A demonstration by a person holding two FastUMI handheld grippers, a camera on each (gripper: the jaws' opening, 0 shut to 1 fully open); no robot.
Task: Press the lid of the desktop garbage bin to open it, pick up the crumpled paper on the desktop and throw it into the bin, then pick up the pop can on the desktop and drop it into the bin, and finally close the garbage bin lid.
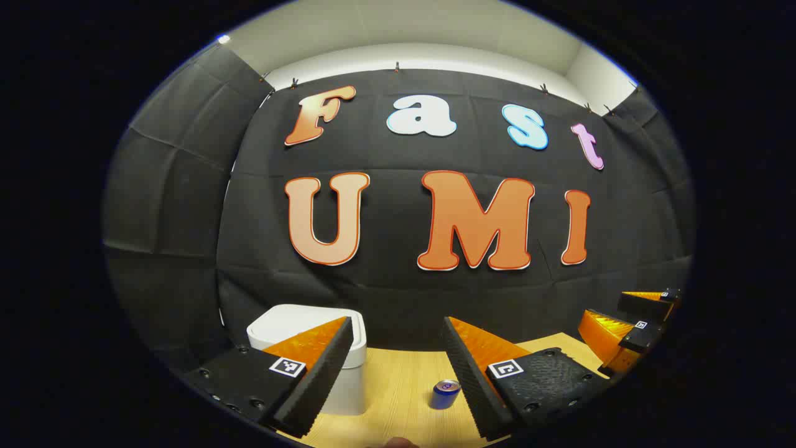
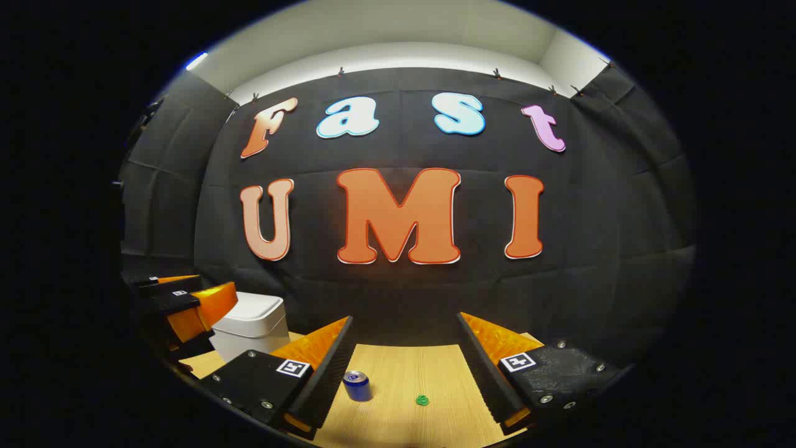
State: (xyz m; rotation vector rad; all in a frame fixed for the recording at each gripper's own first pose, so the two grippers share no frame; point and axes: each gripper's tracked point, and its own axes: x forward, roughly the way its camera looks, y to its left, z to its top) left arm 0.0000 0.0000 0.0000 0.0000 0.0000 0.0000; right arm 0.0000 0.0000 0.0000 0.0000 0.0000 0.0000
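Both jaws spread, empty. Bin (image 1: 323, 348) far left on the tabletop (image 2: 404, 373), lid down; can (image 2: 357, 386) mid-table, paper (image 2: 422, 400) just right. Press off-centre and you shove the bin.

Dim booth lit from above, sharp focus at centre, strong fisheye bending toward the edges

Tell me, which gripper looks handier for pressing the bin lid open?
Probably the left gripper: the white bin, lid shut, sits just beyond its left finger. From the right gripper, the bin lies farther off to the side.
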